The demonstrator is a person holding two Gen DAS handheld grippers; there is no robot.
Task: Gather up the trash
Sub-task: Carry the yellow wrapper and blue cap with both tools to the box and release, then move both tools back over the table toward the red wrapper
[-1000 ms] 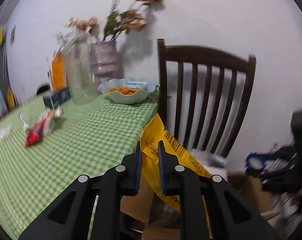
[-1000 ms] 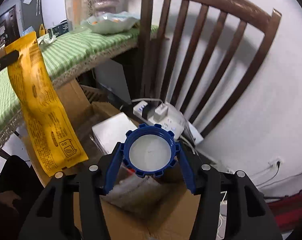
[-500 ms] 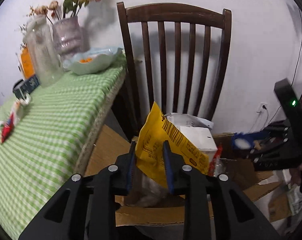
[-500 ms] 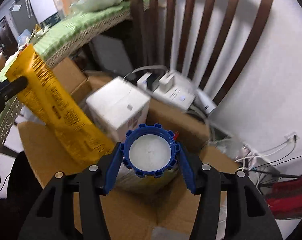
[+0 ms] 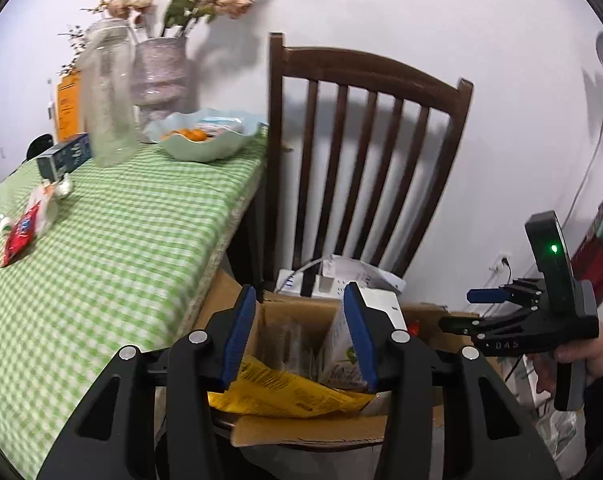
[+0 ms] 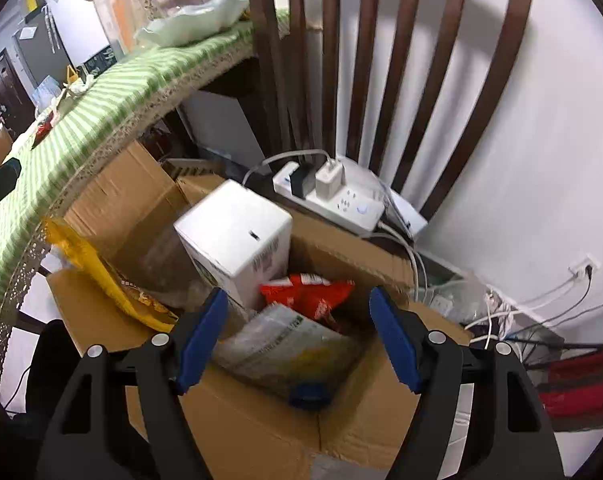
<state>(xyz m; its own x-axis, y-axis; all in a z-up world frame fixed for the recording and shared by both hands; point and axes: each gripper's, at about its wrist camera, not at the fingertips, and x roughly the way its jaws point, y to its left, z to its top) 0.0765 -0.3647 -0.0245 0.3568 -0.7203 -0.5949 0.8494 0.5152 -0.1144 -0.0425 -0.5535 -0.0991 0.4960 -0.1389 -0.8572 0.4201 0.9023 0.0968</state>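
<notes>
Trash fills the cardboard box (image 5: 301, 432) that stands below the table edge, in front of the brown chair (image 5: 365, 160). From the left wrist camera, the left gripper (image 5: 299, 332) hangs over this box with its jaws opening and nothing between the blue pads. A yellow wrapper (image 5: 289, 394) lies loose across the near side of the box, under the gripper, beside a white carton (image 5: 341, 352). On the green checked tablecloth (image 5: 121, 248) a red packet (image 5: 19, 236) still lies near the left edge (with some crumpled white scraps beside it). Further back stand a glass jar (image 5: 107, 100), a vase with dried flowers (image 5: 161, 68) and a pale bowl with small orange fruit (image 5: 205, 136). At the right, a hand (image 5: 585, 356) holds the right gripper (image 5: 481, 308), seen from the side.

From the right wrist camera, the right gripper (image 6: 297, 340) points down into the box (image 6: 261, 420); its jaws are opening and they hold nothing. A blue cap (image 6: 309, 396) lies inside the box, blurred, under the gripper. Around it are a clear plastic bag (image 6: 285, 344), a red wrapper (image 6: 309, 288), the white carton (image 6: 237, 236) and the yellow wrapper (image 6: 97, 276) at the left wall. Behind the box, a white power strip (image 6: 333, 196) with plugs rests on the chair seat.
</notes>
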